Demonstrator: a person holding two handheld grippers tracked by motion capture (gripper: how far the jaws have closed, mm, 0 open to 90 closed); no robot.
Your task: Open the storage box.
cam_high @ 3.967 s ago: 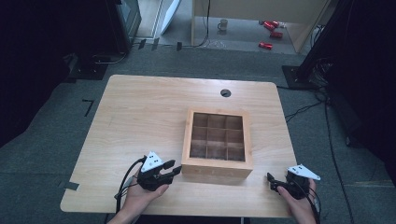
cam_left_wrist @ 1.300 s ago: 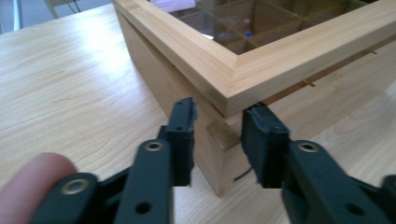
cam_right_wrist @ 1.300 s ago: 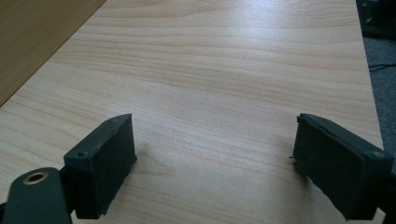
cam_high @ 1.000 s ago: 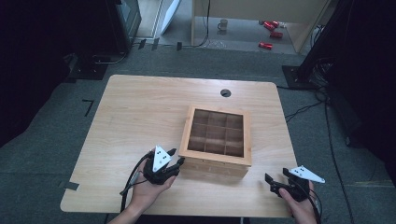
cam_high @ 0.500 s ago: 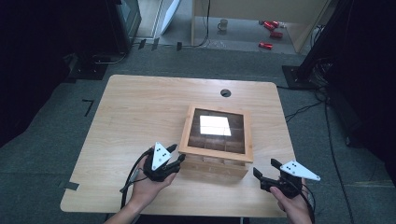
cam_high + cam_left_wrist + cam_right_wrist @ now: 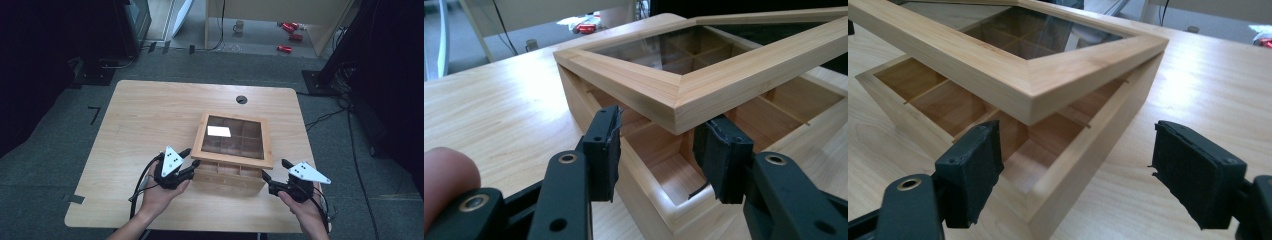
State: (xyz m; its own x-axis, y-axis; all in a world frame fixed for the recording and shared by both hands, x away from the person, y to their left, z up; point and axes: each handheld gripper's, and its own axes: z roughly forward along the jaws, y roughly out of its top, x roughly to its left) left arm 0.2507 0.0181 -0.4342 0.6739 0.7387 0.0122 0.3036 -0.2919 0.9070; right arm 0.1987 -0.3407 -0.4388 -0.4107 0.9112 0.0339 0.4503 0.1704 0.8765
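Observation:
A wooden box (image 6: pixel 229 173) with several compartments stands on the table (image 6: pixel 150 115). Its glass-paned lid (image 6: pixel 232 156) is tilted up at the front, hinged at the back. My left gripper (image 6: pixel 191 159) is at the box's front left corner. In the left gripper view the lid's corner (image 6: pixel 678 112) lies over the tips of the left gripper (image 6: pixel 656 147), whose pads squeeze nothing. My right gripper (image 6: pixel 274 169) hovers just off the front right corner. In the right gripper view the right gripper (image 6: pixel 1083 170) stands wide open, below the lid (image 6: pixel 1033 95) and in front of the box (image 6: pixel 1058 200).
A round cable hole (image 6: pixel 241 99) sits near the table's far edge. Bare tabletop lies left of and behind the box. On the floor beyond are a mug (image 6: pixel 239 25), red cans (image 6: pixel 292 36) and cables (image 6: pixel 325 117). The table's front edge is close under both hands.
The lid's front edge has risen off the box since a second ago. My right gripper has moved up and in toward the box's front right corner. The left hand has stayed put.

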